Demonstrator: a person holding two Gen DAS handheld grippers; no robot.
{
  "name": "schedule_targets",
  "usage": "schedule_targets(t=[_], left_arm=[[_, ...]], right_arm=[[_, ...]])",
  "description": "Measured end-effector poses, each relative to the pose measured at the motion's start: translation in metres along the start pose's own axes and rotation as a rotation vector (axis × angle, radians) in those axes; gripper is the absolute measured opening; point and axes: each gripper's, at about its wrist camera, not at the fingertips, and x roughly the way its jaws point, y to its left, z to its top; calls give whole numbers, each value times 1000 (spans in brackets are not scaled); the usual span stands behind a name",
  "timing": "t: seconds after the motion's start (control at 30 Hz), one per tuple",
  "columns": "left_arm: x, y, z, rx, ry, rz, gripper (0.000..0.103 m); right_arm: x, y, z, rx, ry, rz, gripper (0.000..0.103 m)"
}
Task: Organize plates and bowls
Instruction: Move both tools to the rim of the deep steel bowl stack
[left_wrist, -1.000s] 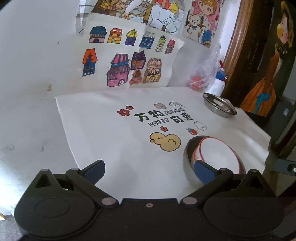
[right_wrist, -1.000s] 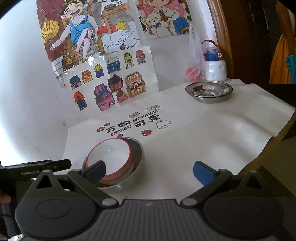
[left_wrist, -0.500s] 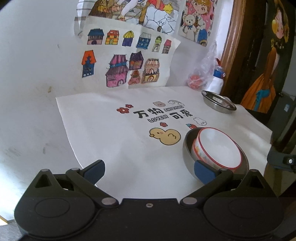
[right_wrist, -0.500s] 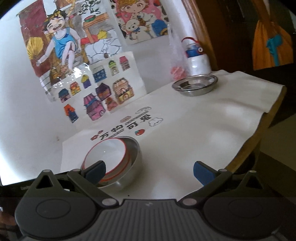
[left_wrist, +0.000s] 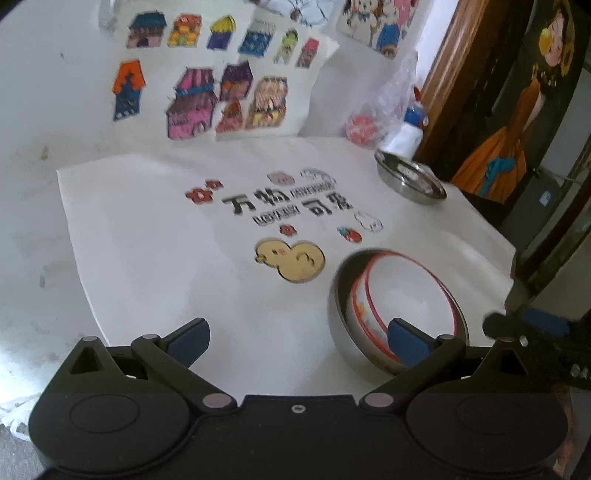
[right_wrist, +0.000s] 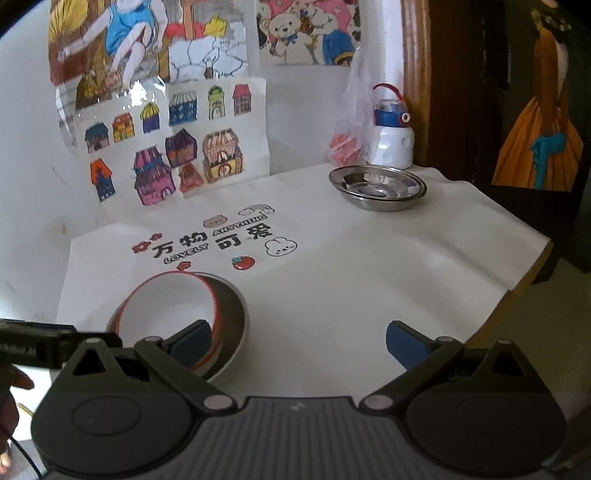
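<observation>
A white bowl with a red rim (left_wrist: 402, 291) (right_wrist: 166, 314) leans tilted inside a steel bowl (left_wrist: 341, 332) (right_wrist: 232, 314) near the front of the white cloth. A shallow steel plate (left_wrist: 410, 181) (right_wrist: 378, 186) rests at the far right of the cloth. My left gripper (left_wrist: 297, 338) is open above the cloth, its right fingertip (left_wrist: 404, 341) in front of the stacked bowls. My right gripper (right_wrist: 297, 339) is open too, its left fingertip (right_wrist: 192, 339) overlapping the bowls' near rim. Neither holds anything.
A printed white cloth (right_wrist: 351, 266) covers the table, its right edge (right_wrist: 524, 280) dropping off. A blue-and-white bottle (right_wrist: 391, 136) and a plastic bag (right_wrist: 349, 140) stand behind the plate. Drawings (right_wrist: 177, 155) lean on the wall. A hand (right_wrist: 14, 384) shows at the lower left.
Both cameras have shifted slightly and the bowls sit closer to the fingertips. The bowls and the plate have not moved. Both grippers stay open.
</observation>
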Motion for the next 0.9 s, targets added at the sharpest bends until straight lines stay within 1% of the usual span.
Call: schedule_targets(t=[0.1,0.23,0.3,0.43,0.5,0.63,0.73,0.83,0.9], left_arm=[[6,-4,-2,-10,32,-5,102],[6,-1,-1,-69,30,37,102],[4,0,1,-89,33,80,102],[-1,-2,4,-115,30,157,102],[-2,-5,5,-129,36,193,102],[1,-16,4,-136,68,242,102],[5,-22,1,-148,84,276,101],[6,-20,1,-171,89,284,101],[7,-20,1,-176,99,277,99]], right_arm=[[8,-2,8,-32,15,18,103],[21,-3,12,-80,39,28,103],[26,-4,12,-96,45,39,103],[32,-10,14,-129,54,98,103],[36,-12,15,-149,72,102,103],[40,-16,16,-176,94,120,103],[42,-18,14,-170,104,129,103],[44,-16,13,-147,119,129,103],[45,-13,11,-137,127,122,101]])
